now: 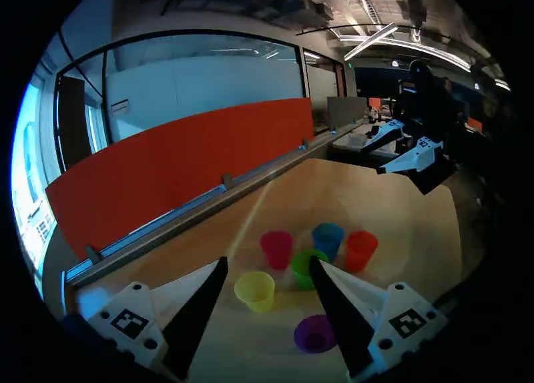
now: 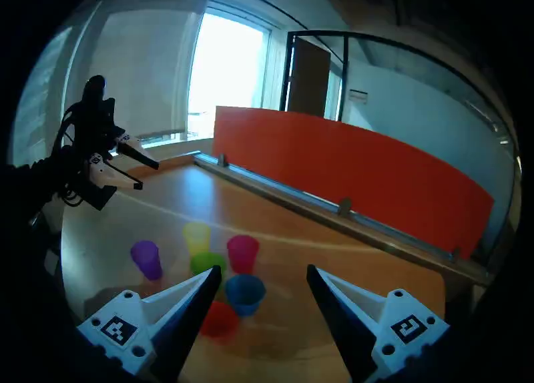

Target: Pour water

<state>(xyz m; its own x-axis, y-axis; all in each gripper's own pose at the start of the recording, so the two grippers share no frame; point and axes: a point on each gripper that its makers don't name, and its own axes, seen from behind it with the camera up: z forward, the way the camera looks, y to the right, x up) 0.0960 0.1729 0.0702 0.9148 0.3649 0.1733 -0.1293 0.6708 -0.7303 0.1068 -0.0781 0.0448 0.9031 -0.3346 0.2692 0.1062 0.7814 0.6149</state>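
Observation:
Several small plastic cups stand grouped on the wooden table point(image 1: 400, 209): yellow point(image 1: 255, 289), purple point(image 1: 315, 333), green point(image 1: 302, 268), magenta point(image 1: 276, 248), blue point(image 1: 327, 239) and orange-red point(image 1: 360, 249). My left gripper point(image 1: 268, 261) hovers open above the near side of the group, holding nothing. From the opposite side my right gripper point(image 2: 262, 269) is open and empty over the same cups: red point(image 2: 219, 318), blue point(image 2: 245, 293), green point(image 2: 207, 263), magenta point(image 2: 242, 251), yellow point(image 2: 196, 236), purple point(image 2: 147, 258). I cannot tell whether any cup holds water.
An orange partition point(image 1: 180, 163) with a metal rail point(image 1: 200, 206) runs along one long edge of the table. Each view shows the other gripper far across the table point(image 1: 372, 158) point(image 2: 150, 176), held by a person. Glass walls and a window stand behind.

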